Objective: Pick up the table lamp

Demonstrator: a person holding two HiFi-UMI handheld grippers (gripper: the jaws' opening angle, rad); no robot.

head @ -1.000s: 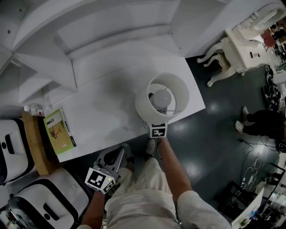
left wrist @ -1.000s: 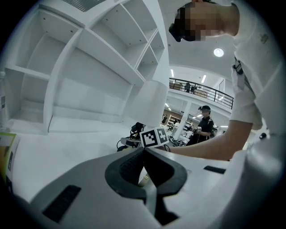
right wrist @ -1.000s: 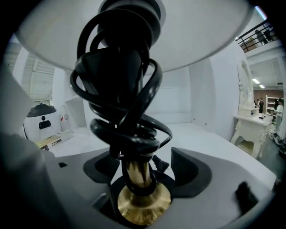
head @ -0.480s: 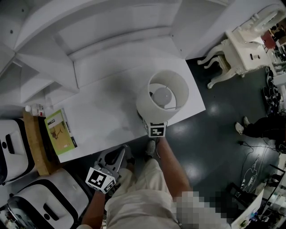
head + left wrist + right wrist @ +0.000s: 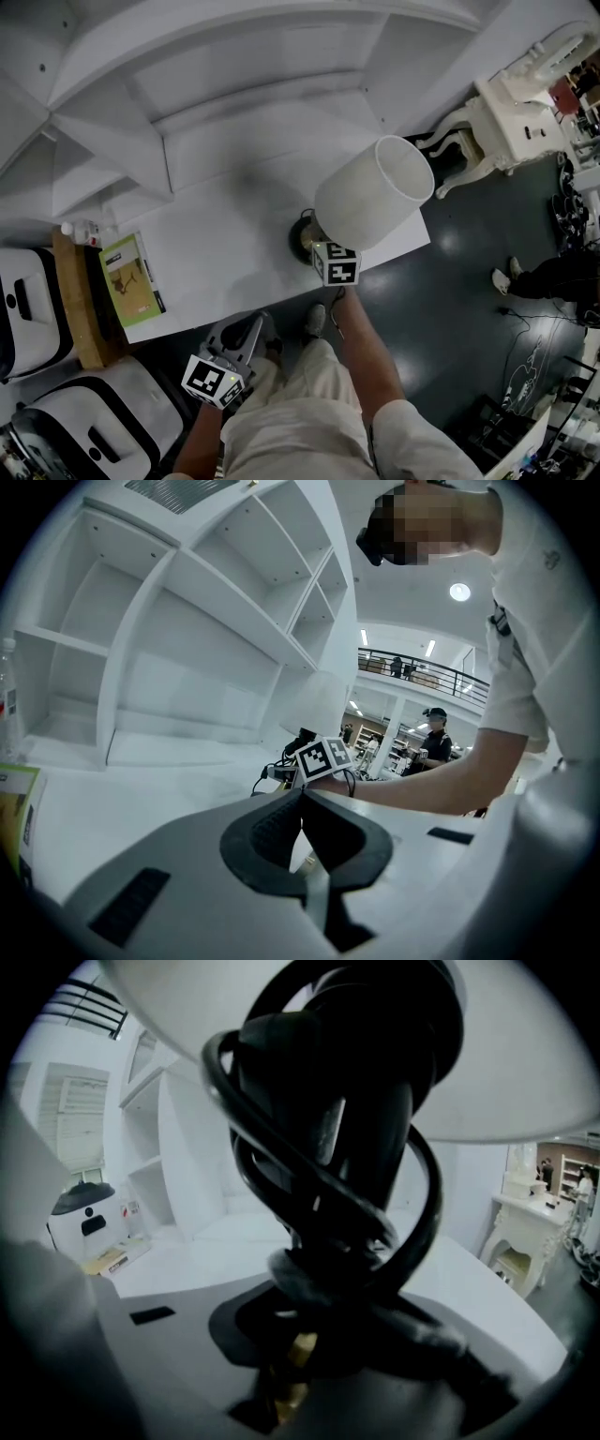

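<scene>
The table lamp has a white drum shade and a dark round base; it leans with the shade toward the right near the front right corner of the white table. My right gripper reaches under the shade, its jaws closing on the lamp's black stem, which is wrapped in black cord. In the right gripper view that stem fills the space between the right gripper's jaws. My left gripper hangs below the table's front edge with nothing in it; in its own view the left gripper is shut.
A green booklet and a small bottle lie at the table's left end. White shelving rises behind the table. White rounded units stand at the left, an ornate white table at the right, a person beyond it.
The lamp has tipped from upright, its shade swinging up and right and its base coming into view. The right gripper has moved slightly with it. The left gripper has not moved.
</scene>
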